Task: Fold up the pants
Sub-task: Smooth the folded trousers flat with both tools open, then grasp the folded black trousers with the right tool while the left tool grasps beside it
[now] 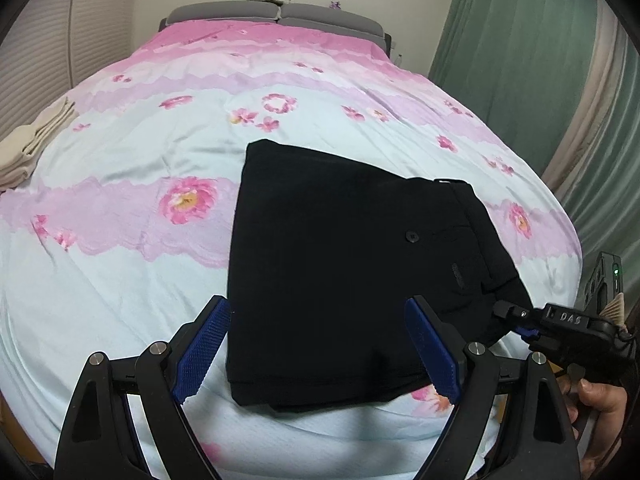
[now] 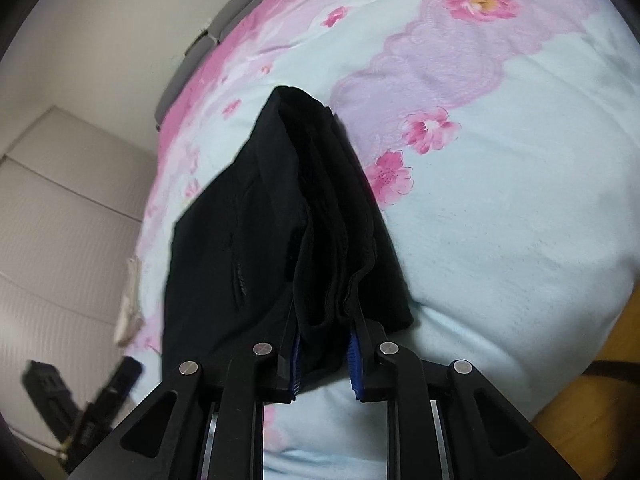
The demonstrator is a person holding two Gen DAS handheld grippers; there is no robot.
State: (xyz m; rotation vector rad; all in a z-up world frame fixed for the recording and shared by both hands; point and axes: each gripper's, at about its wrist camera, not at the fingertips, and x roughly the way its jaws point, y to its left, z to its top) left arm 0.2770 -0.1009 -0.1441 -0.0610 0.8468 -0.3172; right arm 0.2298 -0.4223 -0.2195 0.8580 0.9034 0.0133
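Observation:
Black pants point(image 1: 340, 260) lie folded into a squarish bundle on the flowered bedcover point(image 1: 120, 160), with the waistband and a button toward the right. My left gripper point(image 1: 318, 306) hovers open at the bundle's near edge. Its left finger point(image 1: 200, 352) is beside the cloth and its right finger point(image 1: 432, 352) is above it. My right gripper point(image 2: 326, 320) is shut on a bunched fold at the waistband end of the pants point(image 2: 260, 240). It comes in from the right of the left wrist view as the right gripper point(image 1: 516, 314), held by a hand point(image 1: 600, 400).
A folded beige cloth point(image 1: 36, 144) sits at the bed's left edge. A grey headboard point(image 1: 276, 16) stands at the far end and green curtains point(image 1: 520, 40) hang on the right. Wooden floor point(image 2: 580, 420) shows beyond the bed's near corner. The left gripper point(image 2: 100, 400) appears blurred at lower left.

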